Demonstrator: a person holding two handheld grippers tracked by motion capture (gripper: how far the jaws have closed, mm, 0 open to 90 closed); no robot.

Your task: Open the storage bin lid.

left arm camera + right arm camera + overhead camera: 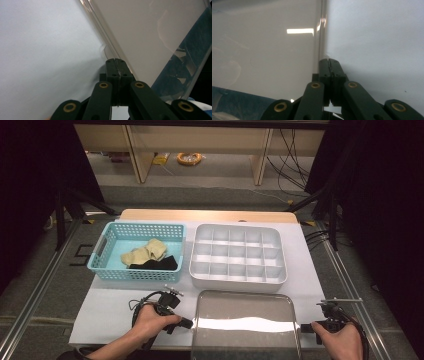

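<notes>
Nearest the camera, at 6 o'clock on the table (pixel 120 312), lies a clear lid (pixel 245 325), flat and glossy, with a strip of light reflected across it. Its corners are rounded and its rim is thin; through it the white table surface shows pale and brownish.

At 7 o'clock the left gripper (pixel 186 322) meets the lid's left edge. Seen from the left gripper view, its jaws stand pressed together with that rim (pixel 110 47) pinched at their tips. At 5 o'clock the right gripper (pixel 306 327) does the same on the lid's right edge; the right gripper view shows the jaws closed tight on the rim (pixel 320 45).

Farther off, at 11 o'clock, a blue basket (pixel 102 251) holds folded socks (pixel 149 251) in cream and black. At 12 to 1 o'clock sits a white tray (pixel 239 279) of many small compartments, all bare.

By my reading, the work is at an early stage: the lid is gripped on both sides but not yet lifted, resting just in front of the tray. Whether it is meant to go onto the tray cannot be told; none of the socks are sorted into the compartments.
</notes>
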